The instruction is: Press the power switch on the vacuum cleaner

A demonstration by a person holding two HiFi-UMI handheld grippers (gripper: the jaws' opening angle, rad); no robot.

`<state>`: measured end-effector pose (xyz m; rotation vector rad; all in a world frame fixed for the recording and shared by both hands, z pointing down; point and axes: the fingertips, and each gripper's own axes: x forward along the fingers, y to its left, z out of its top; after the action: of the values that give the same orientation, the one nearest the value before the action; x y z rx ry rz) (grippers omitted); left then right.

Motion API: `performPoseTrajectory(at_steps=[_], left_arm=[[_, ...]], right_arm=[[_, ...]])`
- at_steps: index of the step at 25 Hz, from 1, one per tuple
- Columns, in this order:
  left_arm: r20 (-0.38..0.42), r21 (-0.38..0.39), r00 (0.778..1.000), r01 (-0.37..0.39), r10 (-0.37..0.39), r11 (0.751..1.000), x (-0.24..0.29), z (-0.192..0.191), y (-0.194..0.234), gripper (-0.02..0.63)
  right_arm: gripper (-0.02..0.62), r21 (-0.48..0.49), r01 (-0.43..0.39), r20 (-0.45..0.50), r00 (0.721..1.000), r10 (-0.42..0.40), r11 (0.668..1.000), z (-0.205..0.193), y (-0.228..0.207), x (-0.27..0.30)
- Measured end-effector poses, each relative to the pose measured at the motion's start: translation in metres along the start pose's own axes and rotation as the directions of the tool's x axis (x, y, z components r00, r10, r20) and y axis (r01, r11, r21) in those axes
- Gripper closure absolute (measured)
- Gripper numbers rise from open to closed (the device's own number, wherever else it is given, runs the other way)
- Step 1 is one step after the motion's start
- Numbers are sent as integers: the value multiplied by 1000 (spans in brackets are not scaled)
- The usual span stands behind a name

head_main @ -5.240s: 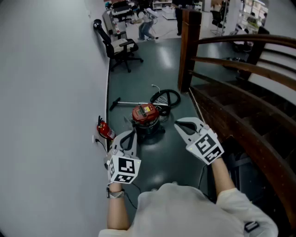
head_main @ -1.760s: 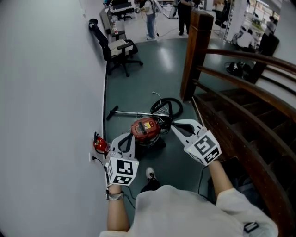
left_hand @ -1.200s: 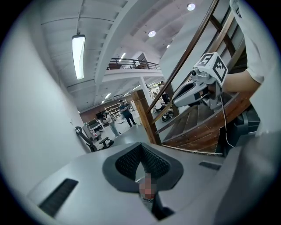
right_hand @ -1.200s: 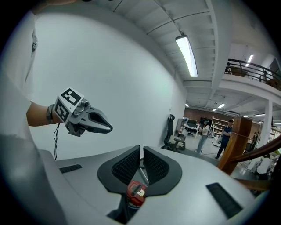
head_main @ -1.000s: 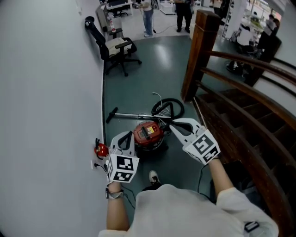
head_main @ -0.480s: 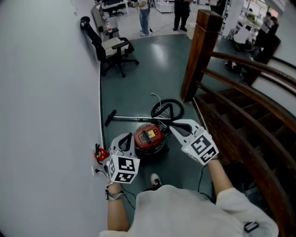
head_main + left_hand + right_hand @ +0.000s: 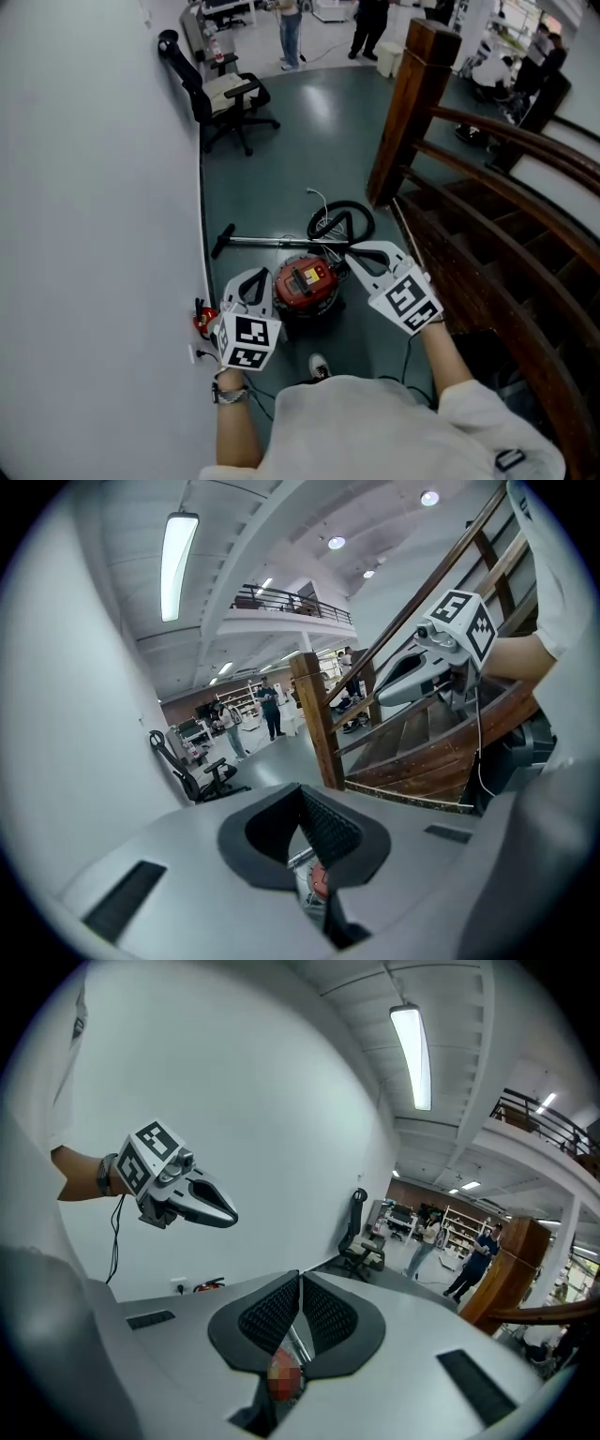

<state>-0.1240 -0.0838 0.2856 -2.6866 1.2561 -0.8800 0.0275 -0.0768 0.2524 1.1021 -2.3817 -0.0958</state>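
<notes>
Head view puts the vacuum point(image 7: 305, 284) on the floor point(image 7: 309, 141) at my 12 o'clock, between my clenched left gripper point(image 7: 251, 280) at its 9 o'clock and my clenched right gripper point(image 7: 353, 252) at its 3 o'clock; it looks heavy and rigid, so I'd poke the switch on top rather than grab.

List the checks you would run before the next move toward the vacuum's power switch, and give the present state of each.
1. Vacuum cleaner upright on the floor, between the two grippers in the head view: ok.
2. Power switch picked out on its top panel: cannot tell, too small.
3. Right gripper jaws together, nothing between them: ok.
4. Left gripper jaws together, empty: ok.
5. A gripper tip on the top panel: not ok, neither touches it.
6. Hose and wand clear of the top panel: ok.
</notes>
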Motion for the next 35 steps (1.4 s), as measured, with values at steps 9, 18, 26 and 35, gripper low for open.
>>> performPoseTrajectory(at_steps=[9,18,26,35], left_arm=[[-11,10,1000,24,-23,1000,14,-7,16,612],[-24,-9,1000,9,-9,1000,22,-19,13,611],[-35,-28,999,-41,40,999,40,-28,20,607],[-53,-48,998,-39,37,998,70,-30,4,607]], right_arm=[[565,71,15,8,1000,-15,997,3,0,19],[565,102,15,-5,1000,-15,995,-11,-8,33],[565,72,-25,26,999,23,997,-23,-25,50],[565,45,-93,-18,995,94,995,-58,-37,78]])
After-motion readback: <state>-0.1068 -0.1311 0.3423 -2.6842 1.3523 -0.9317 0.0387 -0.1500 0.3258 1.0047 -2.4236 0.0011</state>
